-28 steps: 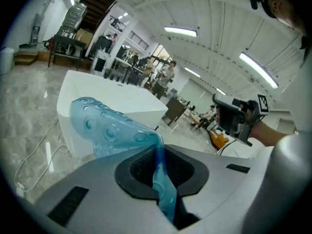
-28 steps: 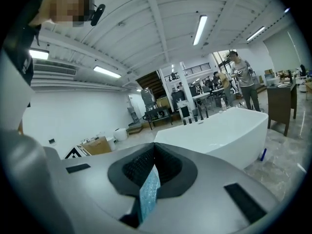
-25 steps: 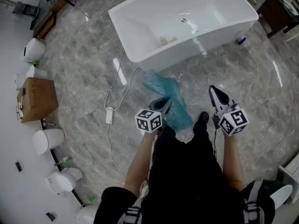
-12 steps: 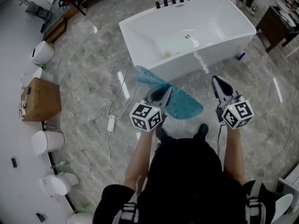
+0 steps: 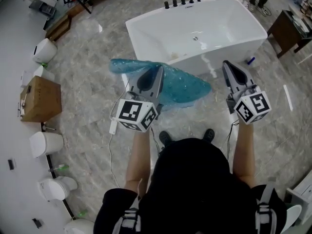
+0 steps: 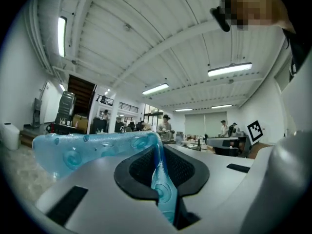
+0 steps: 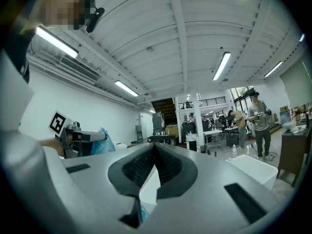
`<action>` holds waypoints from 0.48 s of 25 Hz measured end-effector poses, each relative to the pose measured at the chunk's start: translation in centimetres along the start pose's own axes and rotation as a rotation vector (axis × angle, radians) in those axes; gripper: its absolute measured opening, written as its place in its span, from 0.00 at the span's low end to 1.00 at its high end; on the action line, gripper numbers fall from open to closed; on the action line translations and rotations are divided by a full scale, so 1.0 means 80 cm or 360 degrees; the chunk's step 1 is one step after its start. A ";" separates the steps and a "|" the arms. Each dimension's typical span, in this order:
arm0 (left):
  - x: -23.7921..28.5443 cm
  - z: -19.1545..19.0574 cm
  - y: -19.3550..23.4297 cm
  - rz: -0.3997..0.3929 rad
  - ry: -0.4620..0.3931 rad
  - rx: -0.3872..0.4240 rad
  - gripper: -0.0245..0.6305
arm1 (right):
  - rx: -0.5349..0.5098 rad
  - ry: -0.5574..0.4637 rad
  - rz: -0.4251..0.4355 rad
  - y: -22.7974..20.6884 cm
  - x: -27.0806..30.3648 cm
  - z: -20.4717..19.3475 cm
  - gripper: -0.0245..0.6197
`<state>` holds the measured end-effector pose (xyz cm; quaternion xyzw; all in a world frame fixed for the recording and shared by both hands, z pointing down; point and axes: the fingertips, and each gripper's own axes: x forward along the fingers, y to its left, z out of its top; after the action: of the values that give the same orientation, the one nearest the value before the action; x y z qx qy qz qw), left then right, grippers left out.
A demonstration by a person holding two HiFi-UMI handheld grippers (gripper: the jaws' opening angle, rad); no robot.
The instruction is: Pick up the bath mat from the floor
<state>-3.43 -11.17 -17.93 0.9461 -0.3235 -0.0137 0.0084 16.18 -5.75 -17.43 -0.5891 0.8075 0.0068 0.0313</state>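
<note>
1. The left gripper (image 5: pixel 157 71) stays clenched on the bath mat (image 5: pixel 183 87), which has risen clear of the floor (image 5: pixel 87 87) and hangs at its tips.
2. The right gripper (image 5: pixel 228 64) is closed and empty, apart from the mat.
3. The pickup looks essentially done.

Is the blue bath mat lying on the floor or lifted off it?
Lifted. The bath mat hangs in the air, pinched between the jaws of the left gripper, above the floor.
</note>
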 end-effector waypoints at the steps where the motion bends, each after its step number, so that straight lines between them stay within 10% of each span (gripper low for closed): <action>1: 0.000 0.003 0.003 0.0017 0.0009 0.0027 0.10 | -0.0011 -0.0006 0.0014 0.004 0.004 0.006 0.06; 12: -0.006 0.011 0.024 0.0144 0.0105 0.0113 0.11 | -0.0042 0.0000 0.0068 0.021 0.025 0.023 0.06</action>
<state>-5.01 -12.38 -18.78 0.9302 -0.3657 0.0294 -0.0140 14.04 -7.03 -19.43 -0.5722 0.8196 0.0183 0.0234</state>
